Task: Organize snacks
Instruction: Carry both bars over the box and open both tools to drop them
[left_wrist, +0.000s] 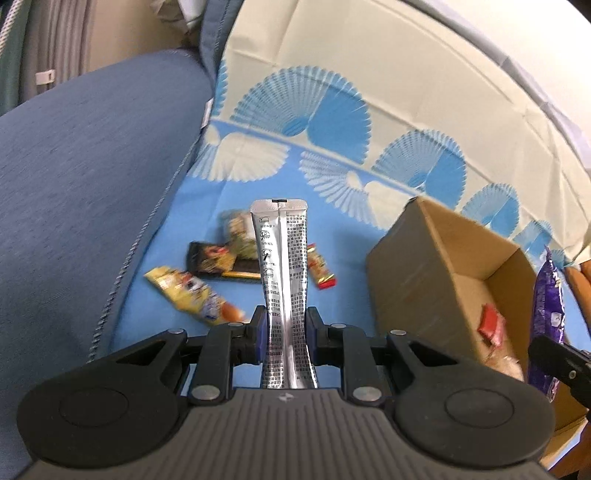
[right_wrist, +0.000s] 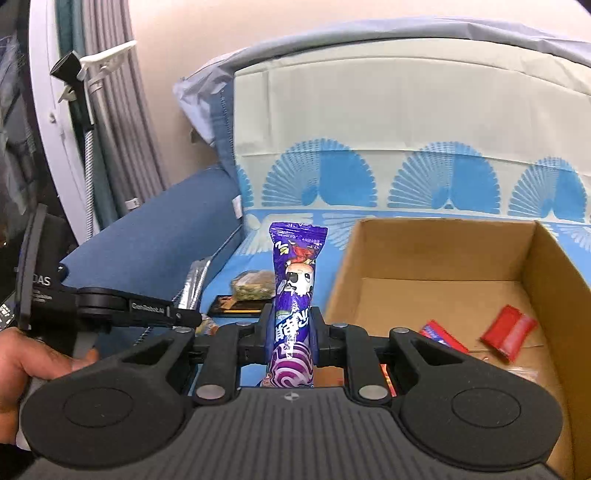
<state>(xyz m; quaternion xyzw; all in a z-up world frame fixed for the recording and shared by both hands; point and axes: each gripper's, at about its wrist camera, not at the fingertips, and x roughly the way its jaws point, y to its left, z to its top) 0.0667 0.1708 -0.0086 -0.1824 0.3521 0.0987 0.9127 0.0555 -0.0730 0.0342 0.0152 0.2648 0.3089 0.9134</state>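
My left gripper (left_wrist: 286, 328) is shut on a long silver foil stick pack (left_wrist: 282, 258) that stands up between its pads. Beyond it, loose snacks lie on the blue cloth: a yellow packet (left_wrist: 192, 295), a black packet (left_wrist: 218, 262), a greenish packet (left_wrist: 238, 230) and a small red-tipped stick (left_wrist: 321, 267). My right gripper (right_wrist: 293, 332) is shut on a purple snack packet (right_wrist: 295, 288), held upright just left of the open cardboard box (right_wrist: 554, 266). The box holds red wrappers (right_wrist: 509, 332). The purple packet (left_wrist: 548, 306) and the box (left_wrist: 406, 280) also show in the left wrist view.
A blue sofa cushion (left_wrist: 81, 177) rises on the left, and a fan-patterned cloth (left_wrist: 332, 110) covers the seat and backrest. The left gripper's body (right_wrist: 129, 308) and a hand (right_wrist: 22, 362) holding it sit at the left of the right wrist view. Curtains (right_wrist: 110, 129) hang at the far left.
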